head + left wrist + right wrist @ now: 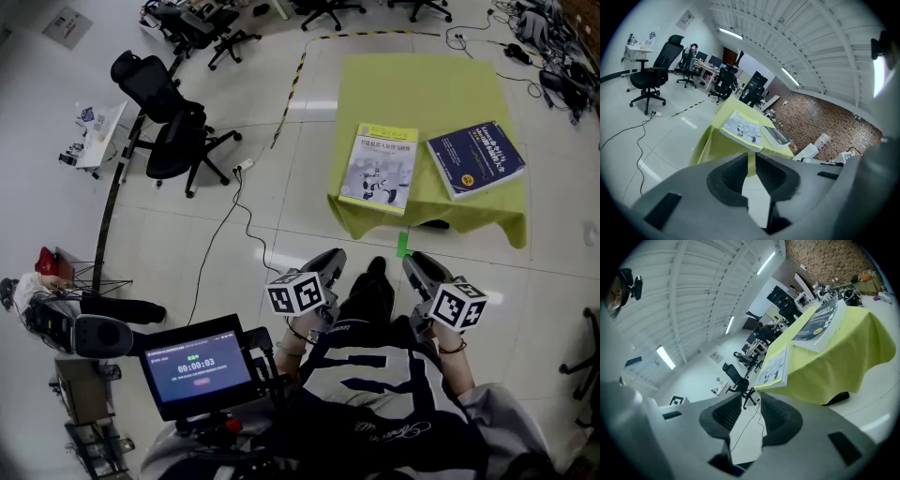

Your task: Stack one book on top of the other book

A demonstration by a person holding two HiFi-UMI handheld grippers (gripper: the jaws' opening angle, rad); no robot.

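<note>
Two books lie side by side on a yellow-green covered table (422, 84): a white and yellow book (380, 169) on the left and a dark blue book (476, 157) on the right. Both grippers hang short of the table, close to the person's body. The left gripper (330, 258) has its jaws almost together, with a narrow gap and nothing in it (751, 157). The right gripper (415, 262) stands wider open and empty (752, 401). The left gripper view shows the white book (743, 129) and the blue book (777, 135) ahead. The right gripper view shows the white book (774, 367) and the blue book (820, 320) too.
A black office chair (169, 122) stands on the tiled floor to the left, with a cable (234, 206) trailing toward the table. A small screen (197, 366) sits at the person's lower left. A green tape mark (403, 244) lies on the floor before the table.
</note>
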